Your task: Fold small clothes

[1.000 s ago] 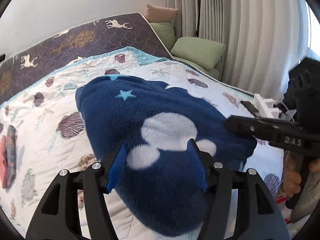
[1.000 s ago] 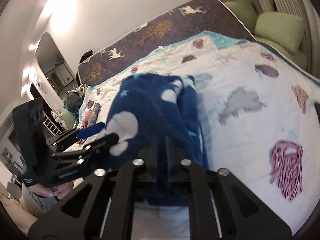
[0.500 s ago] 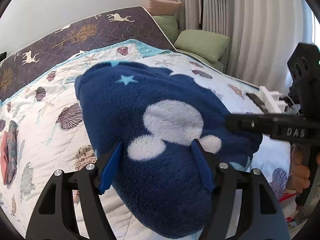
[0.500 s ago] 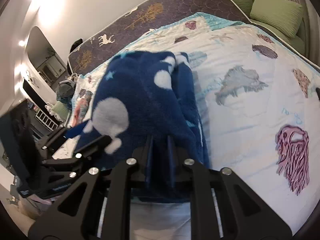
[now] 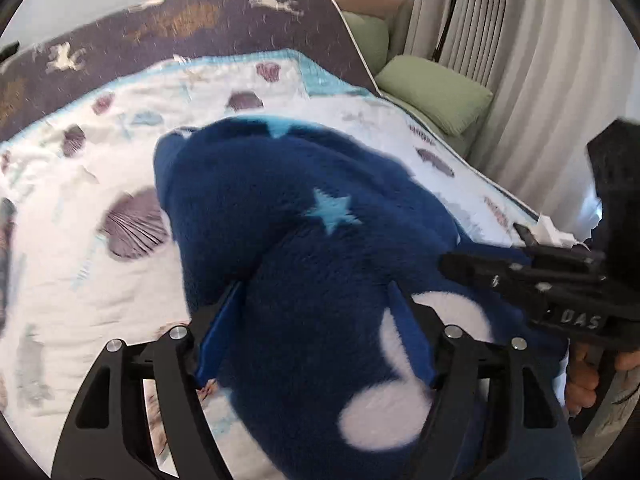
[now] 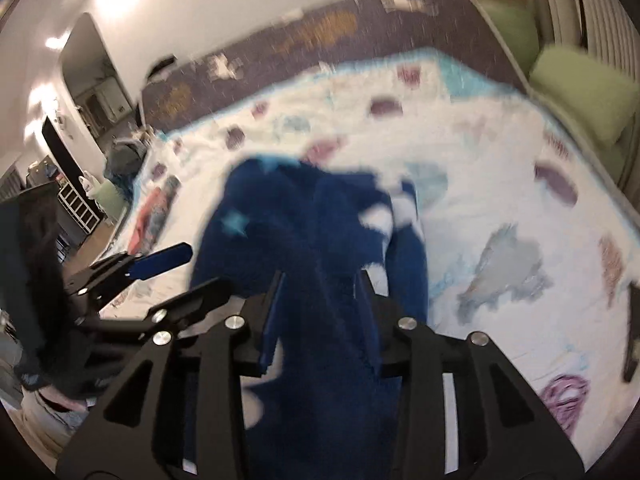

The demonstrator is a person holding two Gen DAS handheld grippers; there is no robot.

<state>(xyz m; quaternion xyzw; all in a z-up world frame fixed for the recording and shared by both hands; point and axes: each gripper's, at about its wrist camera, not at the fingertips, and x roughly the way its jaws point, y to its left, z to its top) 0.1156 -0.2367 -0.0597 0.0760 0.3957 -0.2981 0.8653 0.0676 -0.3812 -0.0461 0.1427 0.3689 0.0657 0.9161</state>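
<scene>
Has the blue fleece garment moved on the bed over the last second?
Yes. The fleece garment has been carried toward the purple headboard; its near end is now lifted and folding forward over itself.

Bright, daylit from pale pleated curtains (image 5: 532,92) at right. Heavily motion-blurred throughout the right wrist view; fisheye-bent, dark-vignetted edges.
</scene>
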